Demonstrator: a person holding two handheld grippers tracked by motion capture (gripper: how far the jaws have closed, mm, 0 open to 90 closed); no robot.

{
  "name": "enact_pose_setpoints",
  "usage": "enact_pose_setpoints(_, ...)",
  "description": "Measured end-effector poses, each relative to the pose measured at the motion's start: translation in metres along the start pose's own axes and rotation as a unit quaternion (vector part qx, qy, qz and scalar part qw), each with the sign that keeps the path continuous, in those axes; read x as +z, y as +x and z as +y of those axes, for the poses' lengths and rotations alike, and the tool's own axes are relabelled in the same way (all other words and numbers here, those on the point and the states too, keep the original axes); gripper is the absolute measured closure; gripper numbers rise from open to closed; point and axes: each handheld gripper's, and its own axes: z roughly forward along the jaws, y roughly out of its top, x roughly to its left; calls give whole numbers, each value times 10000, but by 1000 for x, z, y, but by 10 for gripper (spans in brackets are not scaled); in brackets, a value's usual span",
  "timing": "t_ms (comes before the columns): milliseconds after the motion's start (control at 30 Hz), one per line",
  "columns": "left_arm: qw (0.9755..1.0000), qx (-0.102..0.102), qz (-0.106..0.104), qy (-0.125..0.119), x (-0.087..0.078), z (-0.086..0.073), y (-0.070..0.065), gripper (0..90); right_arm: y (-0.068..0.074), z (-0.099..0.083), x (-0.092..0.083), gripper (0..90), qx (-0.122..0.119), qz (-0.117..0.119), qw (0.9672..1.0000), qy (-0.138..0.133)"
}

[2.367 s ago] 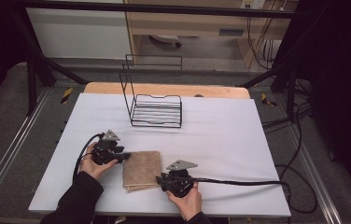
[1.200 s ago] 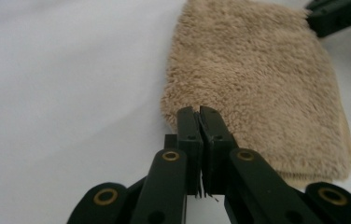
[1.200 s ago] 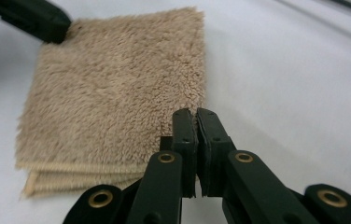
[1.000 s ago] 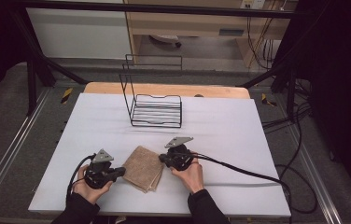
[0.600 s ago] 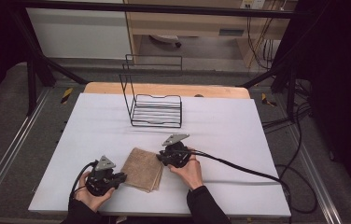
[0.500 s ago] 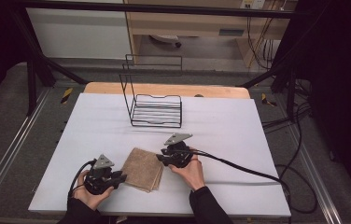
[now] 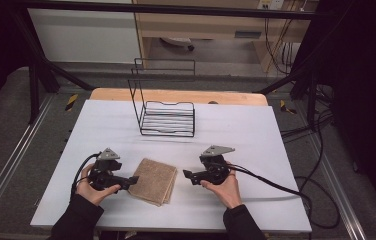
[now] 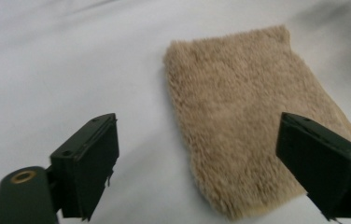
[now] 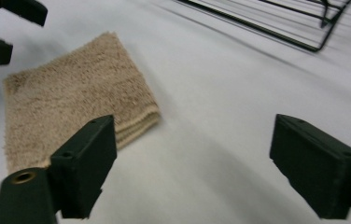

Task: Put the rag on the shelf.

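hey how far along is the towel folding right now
Done: the tan towel lies folded in layers on the white table. In hand: nothing; the left gripper and right gripper have just been opening, nothing between their jaws. Possibly left: moving it to the wire rack, which holds nothing.

On my bench point(image 7: 256, 135), covered in white, a black wire rack point(image 7: 167, 117) stands toward the far edge, its tall back frame rising at the rear. Beyond the white cover a strip of wooden edge point(image 7: 176, 95) shows. Black cables point(image 7: 321, 150) lie on the grey floor point(image 7: 6, 150) to my right.
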Motion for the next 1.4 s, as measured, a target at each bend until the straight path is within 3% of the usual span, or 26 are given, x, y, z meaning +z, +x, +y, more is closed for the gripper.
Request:
enact_pose_setpoints(233, 9999, 39, 103, -40, 17, 19, 7, 133, -12, -17, -18, 66, 176, -5, 9998, -30)
enact_pose_setpoints(467, 9995, 79, 316, 6, 39, 30, 12, 266, -20, -30, -29, 48, 332, -118, 9994, -60)
enact_pose_setpoints(533, 9996, 91, 270, 18, 44, 31, 13, 319, -19, -31, -31, 44, 303, -153, 9994, 31)
enact_pose_setpoints(700, 9997, 69, 160, 157, 56, 33, 15, 447, -18, -31, -31, 49, 357, -42, 9993, -81)
enact_pose_setpoints(933, 9998, 35, 77, 190, 60, 32, 18, 639, -17, -30, -32, 54, 461, -3, 9989, -103)
enact_pose_setpoints(1233, 9994, 15, -107, 319, 62, 32, 16, 775, -16, -30, -30, 46, 486, 10, 9988, -78)
enact_pose_setpoints(1400, 9995, 48, -97, 312, 63, 31, 16, 793, -16, -29, -29, 37, 530, -23, 9986, -58)
